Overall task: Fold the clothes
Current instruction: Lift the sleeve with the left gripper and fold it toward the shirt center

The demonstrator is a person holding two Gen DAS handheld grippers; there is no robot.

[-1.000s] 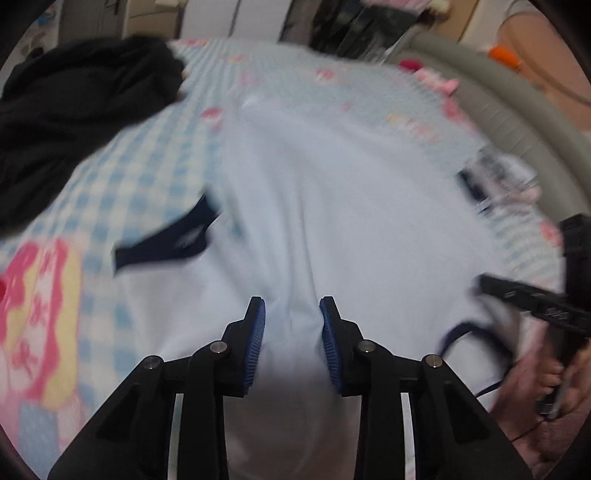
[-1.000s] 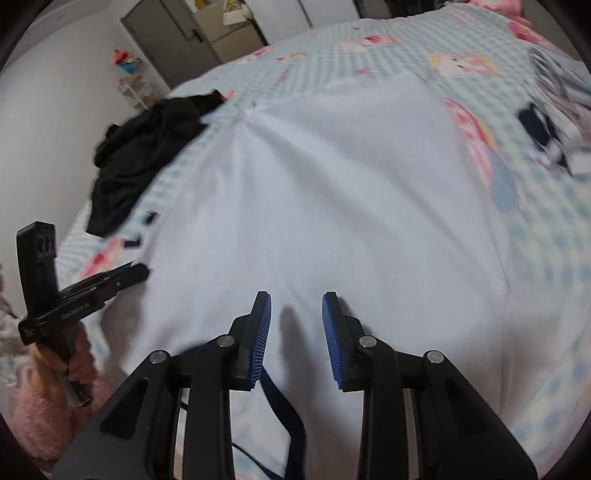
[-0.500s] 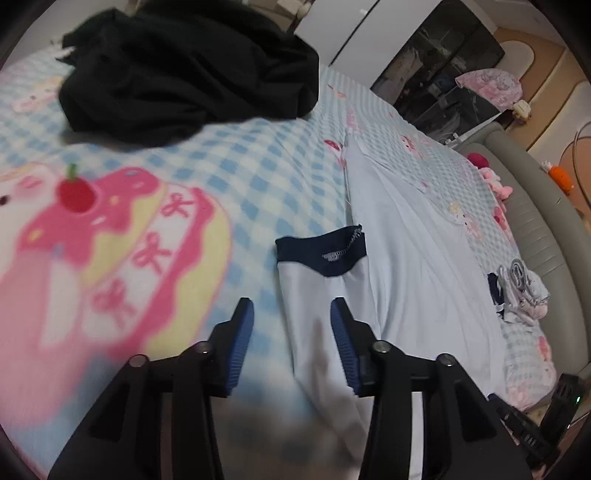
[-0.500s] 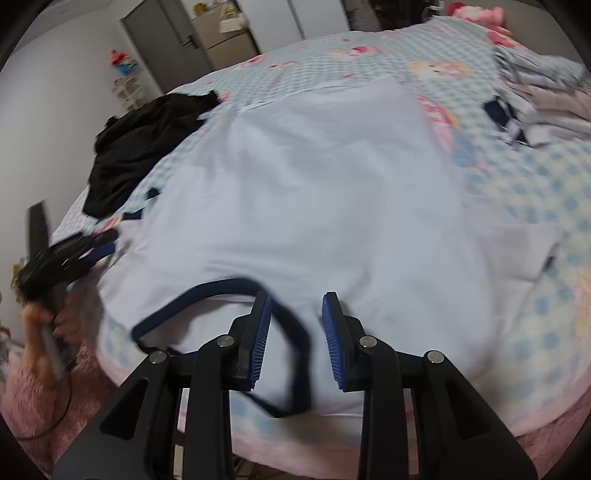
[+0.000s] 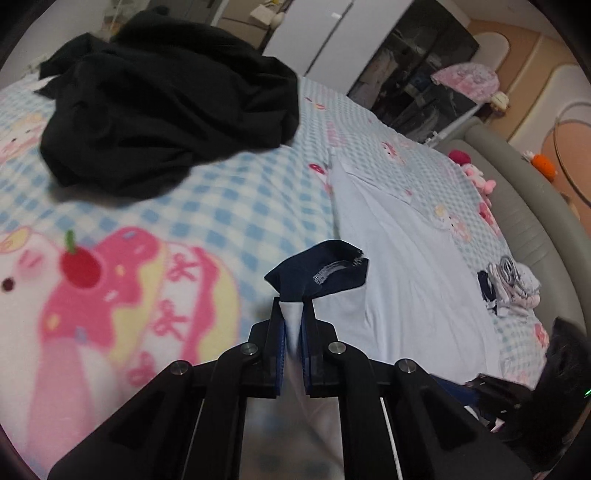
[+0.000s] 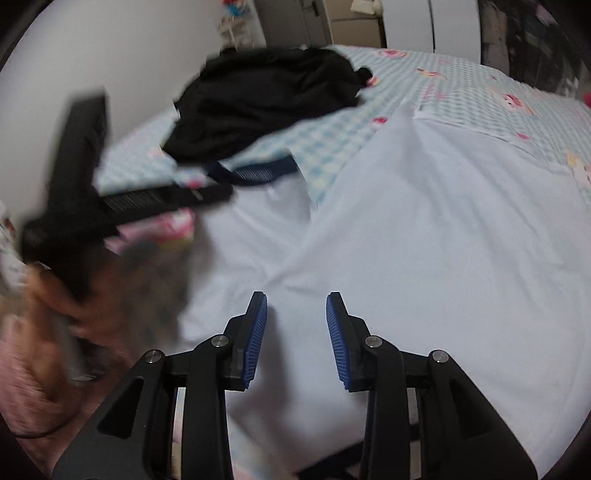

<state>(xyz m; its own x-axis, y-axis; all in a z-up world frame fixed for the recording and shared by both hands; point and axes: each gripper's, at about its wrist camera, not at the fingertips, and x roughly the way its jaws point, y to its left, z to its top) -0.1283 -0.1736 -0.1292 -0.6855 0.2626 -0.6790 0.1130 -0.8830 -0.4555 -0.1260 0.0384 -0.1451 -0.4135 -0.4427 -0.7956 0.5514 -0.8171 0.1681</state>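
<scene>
Left wrist view: rides just behind the left gripper (image 5: 293, 314), looking forward and steeply down along its fingers, close over the sleeve (image 5: 325, 291) of the white T-shirt (image 5: 406, 288).
Left view faces: across the checked bedspread (image 5: 221, 206) toward the wardrobe (image 5: 332, 33) and grey headboard (image 5: 535, 206).
Right wrist view: sits behind the right gripper (image 6: 296, 339), tilted down, near the T-shirt's (image 6: 424, 240) body, facing the door (image 6: 291, 18) and wall.
Shared: both take in the black garment pile (image 5: 166, 110) (image 6: 266, 99), the navy cuff (image 5: 321, 273) (image 6: 258, 173) and the bedspread (image 6: 461, 81).
Cross-sight: the right view catches the left gripper (image 6: 166, 197), blurred; the left view shows a dark device at its lower right edge, unclear.
</scene>
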